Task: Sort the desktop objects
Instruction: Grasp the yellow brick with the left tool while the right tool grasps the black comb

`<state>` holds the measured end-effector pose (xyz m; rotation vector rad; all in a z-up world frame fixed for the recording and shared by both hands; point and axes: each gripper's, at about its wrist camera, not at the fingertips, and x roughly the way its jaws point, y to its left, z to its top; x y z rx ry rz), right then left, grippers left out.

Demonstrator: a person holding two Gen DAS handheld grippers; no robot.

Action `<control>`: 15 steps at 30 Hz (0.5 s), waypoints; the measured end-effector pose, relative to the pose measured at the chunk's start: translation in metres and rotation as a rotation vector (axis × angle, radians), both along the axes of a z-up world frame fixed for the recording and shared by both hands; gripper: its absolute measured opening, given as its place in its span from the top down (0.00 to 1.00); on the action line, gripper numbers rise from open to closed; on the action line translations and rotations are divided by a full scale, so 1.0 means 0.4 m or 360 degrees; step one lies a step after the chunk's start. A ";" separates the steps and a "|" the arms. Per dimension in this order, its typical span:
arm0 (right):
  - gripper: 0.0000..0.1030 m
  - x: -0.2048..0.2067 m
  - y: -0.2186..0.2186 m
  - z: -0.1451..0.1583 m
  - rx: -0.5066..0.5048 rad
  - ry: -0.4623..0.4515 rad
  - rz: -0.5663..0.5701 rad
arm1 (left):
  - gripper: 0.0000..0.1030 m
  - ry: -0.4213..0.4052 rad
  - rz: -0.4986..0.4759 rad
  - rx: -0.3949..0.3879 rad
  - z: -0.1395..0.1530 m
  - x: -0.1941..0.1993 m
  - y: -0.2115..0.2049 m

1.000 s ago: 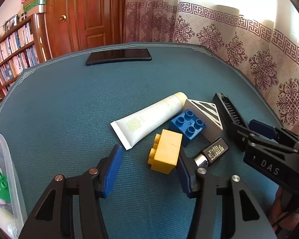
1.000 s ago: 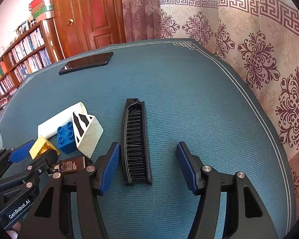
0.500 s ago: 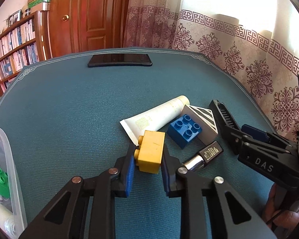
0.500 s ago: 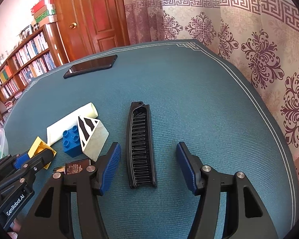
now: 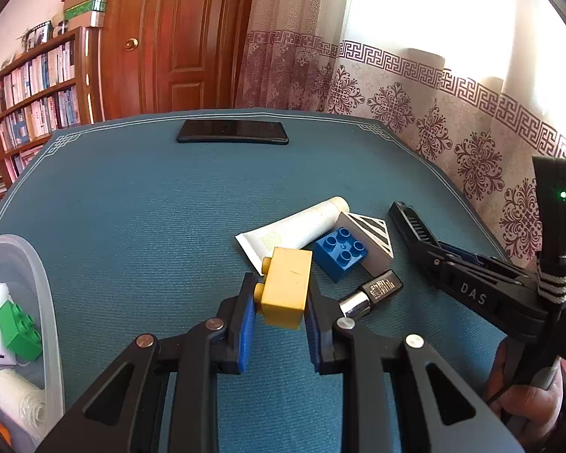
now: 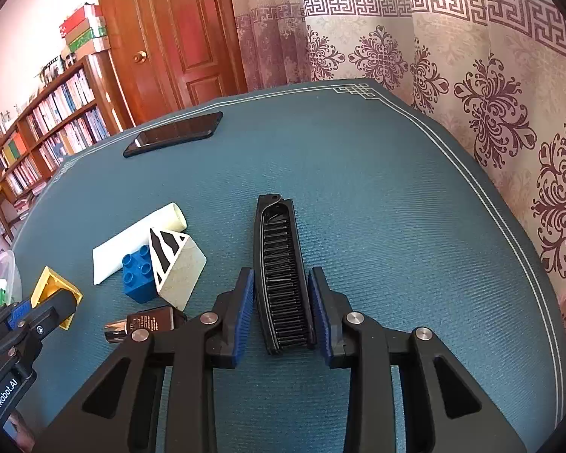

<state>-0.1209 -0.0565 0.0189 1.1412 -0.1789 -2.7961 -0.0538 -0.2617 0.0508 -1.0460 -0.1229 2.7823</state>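
Note:
My left gripper [image 5: 281, 287] is shut on a yellow brick [image 5: 286, 283], which is held slightly above the blue mat [image 5: 151, 226]. In the right wrist view, my right gripper [image 6: 280, 279] is shut on a black comb [image 6: 277, 234] that lies lengthwise on the mat, both blue pads against its sides. Beside the yellow brick lie a blue brick [image 5: 341, 253], a white tube [image 5: 298, 230], a zebra-striped wedge block [image 5: 373, 238] and a small dark bottle with a silver cap [image 5: 373, 294]. From the right wrist view, the yellow brick [image 6: 53, 290] shows at the far left.
A clear plastic bin [image 5: 41, 294] sits at the left mat edge, holding a green brick [image 5: 19, 330] and white items. A black phone [image 5: 232, 132] lies at the far side. A patterned curtain hangs along the right edge. A hand [image 5: 524, 404] holds the right gripper's handle.
The left gripper closed on the yellow brick and raised it a little. The right gripper moved forward and closed from wide open onto the comb.

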 end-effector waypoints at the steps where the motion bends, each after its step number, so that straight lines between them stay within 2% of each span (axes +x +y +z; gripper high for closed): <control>1: 0.69 0.001 0.004 0.003 -0.0031 0.0004 0.0005 | 0.74 0.0004 0.0005 0.0006 0.003 0.002 -0.004; 4: 0.69 0.009 0.008 0.013 -0.0122 0.0023 0.0028 | 0.74 0.0029 0.0023 0.0014 0.011 0.011 -0.014; 10: 0.69 0.043 -0.003 0.056 -0.0171 0.0152 0.0060 | 0.74 0.0080 0.0054 0.0035 0.030 0.031 -0.029; 15: 0.69 0.064 -0.029 0.072 -0.0170 0.0204 0.0113 | 0.74 0.0120 0.0092 0.0050 0.049 0.049 -0.046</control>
